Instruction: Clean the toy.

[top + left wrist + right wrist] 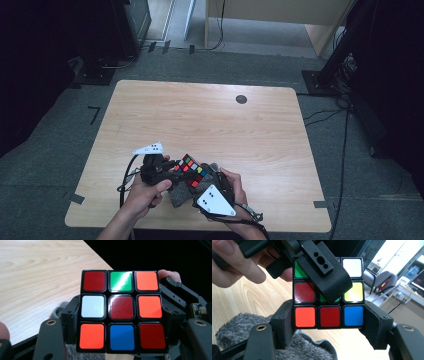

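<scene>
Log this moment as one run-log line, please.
cube: held above table | left gripper: shut on cube | right gripper: shut on cube | grey cloth: on table below

Cube: black plastic puzzle cube (121, 311) with glossy coloured stickers; the green one catches glare.
Worktop: pale wood-grain worktop (200, 115), smooth, matt sheen.
Cloth: grey fuzzy cloth (242, 327), rough nap.
Tools: left tool (172, 176) and right tool (329, 325), matt black, brass-coloured screw eyes.
Floor: grey carpet floor (370, 190), coarse.
</scene>
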